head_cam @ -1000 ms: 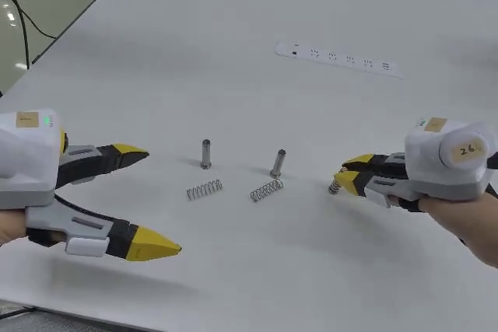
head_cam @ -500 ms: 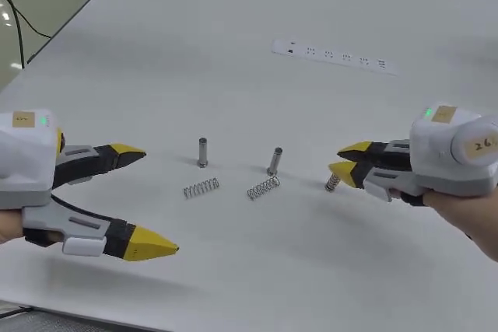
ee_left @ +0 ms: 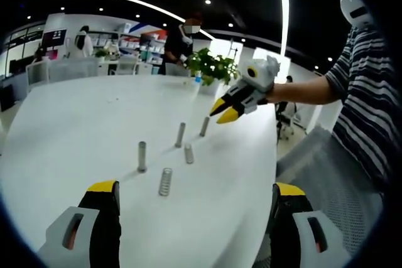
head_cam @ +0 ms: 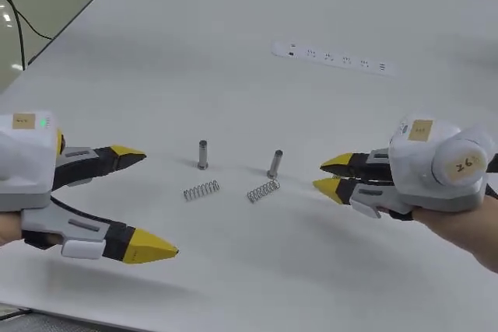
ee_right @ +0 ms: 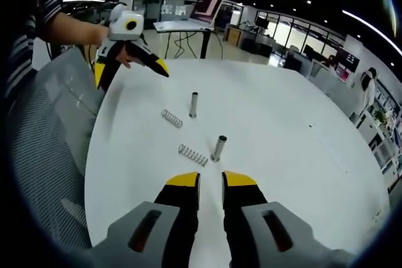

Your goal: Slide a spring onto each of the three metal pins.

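While two coiled steel-wire springs lie loose on the white worktop (head_cam: 233, 75) and two short grey metal pins stand bare, the task looks part done at best, with the next spring not yet picked up. Nearest the person, the left hand-held gripper (head_cam: 159, 201) hangs low over the worktop, its yellow-tipped black jaws spread wide and empty, aimed at the parts. Beyond it lie the left spring (head_cam: 202, 190) and the right spring (head_cam: 264, 190), each just before an upright pin: the left pin (head_cam: 203, 154) and the right pin (head_cam: 275, 163). The right hand-held gripper (head_cam: 317, 175) hovers level beside the right pin, its jaws at a slim gap with nothing between them. In the left gripper view a third pin (ee_left: 205, 126) stands near its tips; whether that pin carries a spring I cannot tell. The next move calls for pinching a spring near one end, tipping it upright and lining its bore over a pin's top.
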